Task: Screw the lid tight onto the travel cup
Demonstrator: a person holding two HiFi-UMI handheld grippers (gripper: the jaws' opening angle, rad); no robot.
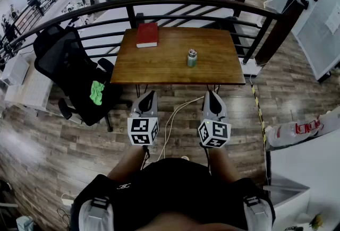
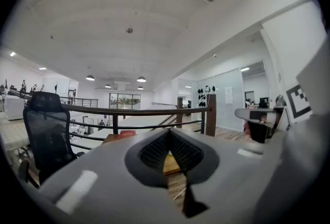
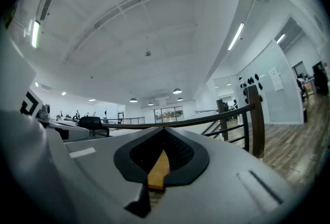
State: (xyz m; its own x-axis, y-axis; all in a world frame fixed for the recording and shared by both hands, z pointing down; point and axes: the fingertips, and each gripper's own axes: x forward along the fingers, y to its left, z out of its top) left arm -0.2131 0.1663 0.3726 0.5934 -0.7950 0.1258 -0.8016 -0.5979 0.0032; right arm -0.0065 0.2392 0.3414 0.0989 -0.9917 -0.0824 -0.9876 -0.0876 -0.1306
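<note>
Wooden table [image 1: 164, 65], rectangular with a smooth brown top, stands at the far side against a curved dark railing [image 1: 159, 1]. The travel cup [image 1: 192, 58], a small greenish cylinder with a paler top, stands upright on it right of centre, well apart from both grippers. A red book [image 1: 147, 34] lies flat at the table's far left corner. Left of the table sits a black mesh office chair [image 1: 64, 60] with a bright green cloth [image 1: 96, 92] on its seat. A pale cable [image 1: 171, 118] runs over the grey plank floor near the table.

The left gripper [image 1: 149, 96] and the right gripper [image 1: 211, 95] are held side by side short of the table's near edge. Each has grey moulded jaws with black ribbed pads. On both the tips meet, with nothing between them.
</note>
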